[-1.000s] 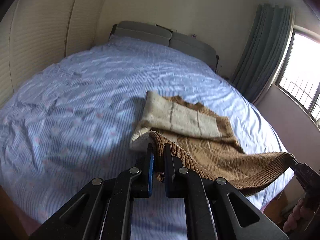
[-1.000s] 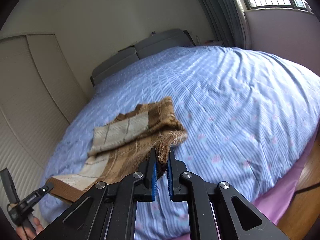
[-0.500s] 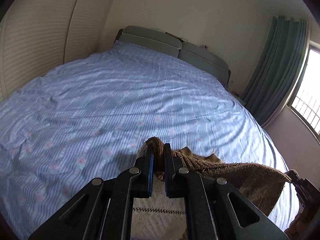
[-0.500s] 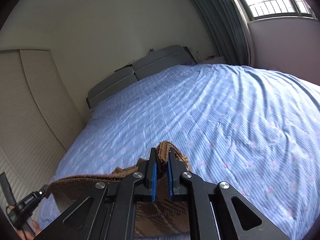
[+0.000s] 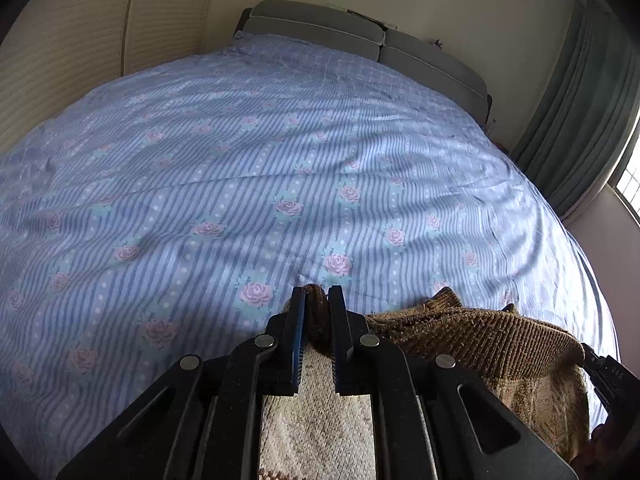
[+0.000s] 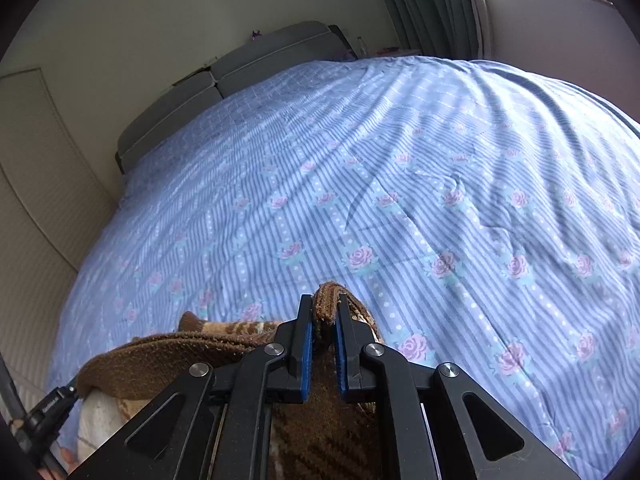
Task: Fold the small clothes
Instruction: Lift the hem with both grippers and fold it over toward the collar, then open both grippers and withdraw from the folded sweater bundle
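While both of my grippers point down over the bed [image 5: 248, 184], each one is clenched on a corner of the brown knitted sweater [image 5: 476, 336]. My left gripper [image 5: 317, 300] pinches a thick fold of the ribbed hem between its blue pads, and my right gripper [image 6: 325, 308] pinches the other end of that hem. Between the two, the hem hangs as a sagging brown band, and the rest of the sweater lies below it at the near edge of the bed, cream and brown check showing. Farther off I see the blue striped sheet [image 6: 400, 184] with pink roses, the grey headboard [image 5: 360, 40], and green curtains [image 5: 580, 112] on the right.
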A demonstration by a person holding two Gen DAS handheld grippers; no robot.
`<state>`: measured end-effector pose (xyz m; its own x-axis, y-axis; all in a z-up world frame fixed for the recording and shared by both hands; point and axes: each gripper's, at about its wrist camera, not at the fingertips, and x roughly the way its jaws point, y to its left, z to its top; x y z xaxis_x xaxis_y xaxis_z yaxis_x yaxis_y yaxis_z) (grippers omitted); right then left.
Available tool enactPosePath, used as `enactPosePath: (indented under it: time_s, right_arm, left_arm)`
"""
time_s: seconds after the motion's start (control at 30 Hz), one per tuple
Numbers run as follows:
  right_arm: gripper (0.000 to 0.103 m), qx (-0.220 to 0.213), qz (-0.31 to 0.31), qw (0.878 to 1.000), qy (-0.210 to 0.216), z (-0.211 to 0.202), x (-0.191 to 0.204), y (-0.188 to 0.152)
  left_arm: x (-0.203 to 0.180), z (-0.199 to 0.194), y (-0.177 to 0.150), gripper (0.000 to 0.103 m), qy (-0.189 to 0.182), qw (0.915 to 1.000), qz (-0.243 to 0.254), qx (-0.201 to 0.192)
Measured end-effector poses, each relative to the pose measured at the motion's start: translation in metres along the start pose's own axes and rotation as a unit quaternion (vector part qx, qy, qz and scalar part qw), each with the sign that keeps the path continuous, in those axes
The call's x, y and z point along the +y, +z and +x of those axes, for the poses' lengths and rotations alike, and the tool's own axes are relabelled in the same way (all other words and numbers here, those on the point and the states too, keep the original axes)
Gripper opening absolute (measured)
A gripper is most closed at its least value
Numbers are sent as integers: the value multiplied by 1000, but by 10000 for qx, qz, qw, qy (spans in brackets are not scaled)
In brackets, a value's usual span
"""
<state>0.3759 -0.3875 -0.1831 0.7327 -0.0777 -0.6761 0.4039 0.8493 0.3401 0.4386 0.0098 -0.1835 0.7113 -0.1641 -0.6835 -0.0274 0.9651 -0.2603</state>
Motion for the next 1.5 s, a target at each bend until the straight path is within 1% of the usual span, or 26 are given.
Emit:
enactPosePath:
  time_s: [0.07,0.1,0.13,0.17,0.2,0.23,0.3,0.4,0.43,0.5,0.6,0.63,0.7,0.73,0.77,0.8,0.87,0.97,1.13,1.17,1.23,1.33,1.43,1.5]
  right_arm:
    - [13,38,-59,10000,-63,3,4,0]
    - [16,2,-94,9999,-72,0,4,1]
    - [25,-48,-150,9998,-84,-3,7,2]
    - [33,-114,-233,9995,-174,-9,9,2]
    - [51,-210,-292,9989,-303,-17,11,2]
    - [62,-337,-331,9981,-398,-26,12,1]
    - [63,-555,-506,9961,-458,-41,16,-2]
    - [63,-621,-886,9928,-518,-55,25,-7]
    - [63,-644,-1013,9915,-504,-58,28,-10]
    - [63,-622,-1251,9894,-400,-62,35,-14]
    - [63,-251,-1499,9883,84,-57,48,-22]
    - [63,-137,-1619,9866,171,-54,54,-27]
    - [63,74,-1939,9807,222,-45,67,-37]
    - [63,160,-2075,9779,211,-40,72,-42]
    - [63,234,-2189,9754,132,-35,75,-47]
    - [63,316,-2283,9731,-60,-29,76,-51]
    - [63,452,-2282,9716,-428,-18,71,-54]
    - [65,543,-2033,9770,-348,-12,57,-52]
    - [68,496,-2132,9749,-396,-10,59,-53]
    - [68,493,-2115,9753,-396,-13,60,-52]
    - [68,432,-2010,9780,-359,-24,60,-50]
    - [69,302,-1850,9819,-282,-48,53,-51]
    - [69,262,-1821,9825,-299,-69,43,-59]
    - [69,310,-1825,9822,-333,-77,37,-67]
  left_arm:
    - [-1,-5,0,18,-23,10000,82,-5]
    - [-1,-10,-1,30,-3,9999,120,-37]
    - [-2,-14,-1,47,58,9998,169,-79]
    - [-1,-21,-1,54,117,9996,207,-169]
    - [-2,-27,-1,61,151,9992,261,-266]
    - [-3,-32,-2,61,193,9986,351,-338]
    - [-8,-39,-2,62,234,9975,543,-376]
    - [-17,-45,-5,62,83,9968,745,-267]
    - [-21,-46,-8,62,64,9964,810,-238]
    - [-29,-47,-12,62,-136,9958,894,-155]
    - [-46,-41,-21,62,-455,9937,1022,53]
    - [-53,-39,-26,62,-525,9925,1094,127]
    - [-61,-29,-32,62,-564,9904,1238,258]
    - [-63,-22,-34,62,-505,9899,1282,346]
    - [-62,-16,-36,62,-413,9899,1284,440]
    - [-59,-11,-37,62,-328,9902,1260,501]
    - [-50,-2,-38,62,-305,9908,1192,557]
    - [-46,1,-39,62,-270,9904,1261,490]
    - [-50,-4,-42,61,-176,9902,1331,385]
    - [-51,-9,-43,62,-157,9900,1347,378]
    - [-52,-21,-44,67,-148,9901,1360,327]
    - [-50,-44,-48,72,-205,9897,1409,170]
    - [-45,-61,-56,74,-171,9873,1580,94]
    - [-38,-66,-61,74,-98,9872,1587,111]
